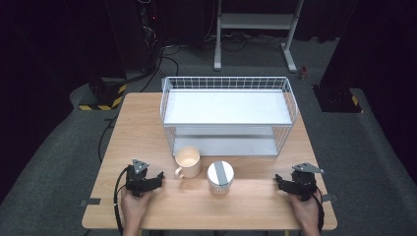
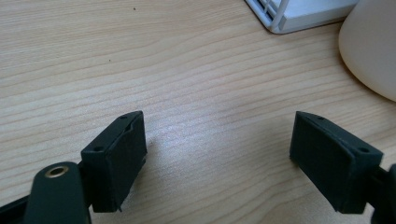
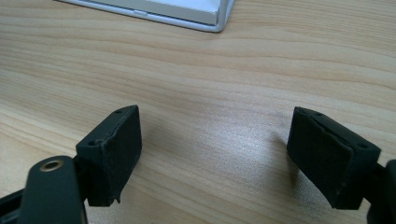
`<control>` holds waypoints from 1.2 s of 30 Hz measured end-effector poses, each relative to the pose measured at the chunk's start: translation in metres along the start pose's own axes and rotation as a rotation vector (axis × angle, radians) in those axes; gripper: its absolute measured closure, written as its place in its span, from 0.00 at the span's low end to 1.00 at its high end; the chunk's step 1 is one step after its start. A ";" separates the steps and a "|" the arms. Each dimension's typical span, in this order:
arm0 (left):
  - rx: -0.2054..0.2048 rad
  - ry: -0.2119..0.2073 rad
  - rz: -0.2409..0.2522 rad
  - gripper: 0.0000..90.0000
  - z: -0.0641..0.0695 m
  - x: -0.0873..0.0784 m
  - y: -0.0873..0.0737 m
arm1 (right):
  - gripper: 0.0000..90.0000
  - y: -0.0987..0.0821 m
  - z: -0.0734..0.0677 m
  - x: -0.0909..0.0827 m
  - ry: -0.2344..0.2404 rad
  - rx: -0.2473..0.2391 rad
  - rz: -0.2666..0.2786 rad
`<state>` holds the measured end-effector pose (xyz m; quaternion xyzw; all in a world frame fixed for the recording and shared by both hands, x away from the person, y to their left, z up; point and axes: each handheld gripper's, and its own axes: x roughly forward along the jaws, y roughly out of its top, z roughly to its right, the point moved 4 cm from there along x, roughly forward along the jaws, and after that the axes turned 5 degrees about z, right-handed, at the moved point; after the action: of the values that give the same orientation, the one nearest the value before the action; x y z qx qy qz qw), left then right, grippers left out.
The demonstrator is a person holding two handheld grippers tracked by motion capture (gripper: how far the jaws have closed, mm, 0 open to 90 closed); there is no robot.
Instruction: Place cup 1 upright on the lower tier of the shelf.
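Resting on the wooden tabletop [image 1: 147,128] near its front left corner, the left gripper [image 1: 158,178] lies in a person's hand with its jaws spread apart and nothing between them; in the left gripper view its gripper [image 2: 217,154] frames only bare wood grain between the two black pads. Just beside it, toward the middle of the front edge, stands the cream mug [image 1: 188,162]: a plain, rounded cup, pale inside, its handle turned toward the front left, toward the left gripper. In the left gripper view the mug [image 2: 371,46] shows as a smooth curved cream wall at the upper right. Next to the mug, on its right and not touching it, stands a clear jar [image 1: 220,178] with a white lid crossed by a grey strip.

Near the front right corner the right gripper [image 1: 279,181] also sits on the tabletop in the other hand, jaws standing wide and empty; the right gripper view shows its gripper [image 3: 215,151] over bare wood.

Behind mug and jar, toward the back edge, stands a white wire rack [image 1: 226,83] with two shelves.
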<state>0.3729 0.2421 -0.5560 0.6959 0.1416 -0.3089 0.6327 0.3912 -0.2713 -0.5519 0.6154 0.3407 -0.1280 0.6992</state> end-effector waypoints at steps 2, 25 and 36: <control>0.000 0.000 0.000 0.21 0.000 0.000 0.000 | 0.20 0.000 0.000 0.000 -0.001 -0.001 0.000; -0.010 0.006 0.003 0.22 0.000 0.000 0.000 | 0.17 -0.001 0.001 -0.001 0.030 -0.001 -0.002; -0.012 0.011 0.003 0.22 -0.001 0.000 0.000 | 0.19 -0.001 -0.002 -0.011 0.059 0.017 0.063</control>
<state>0.3730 0.2430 -0.5558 0.6939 0.1457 -0.3034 0.6365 0.3822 -0.2722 -0.5455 0.6354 0.3405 -0.0904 0.6872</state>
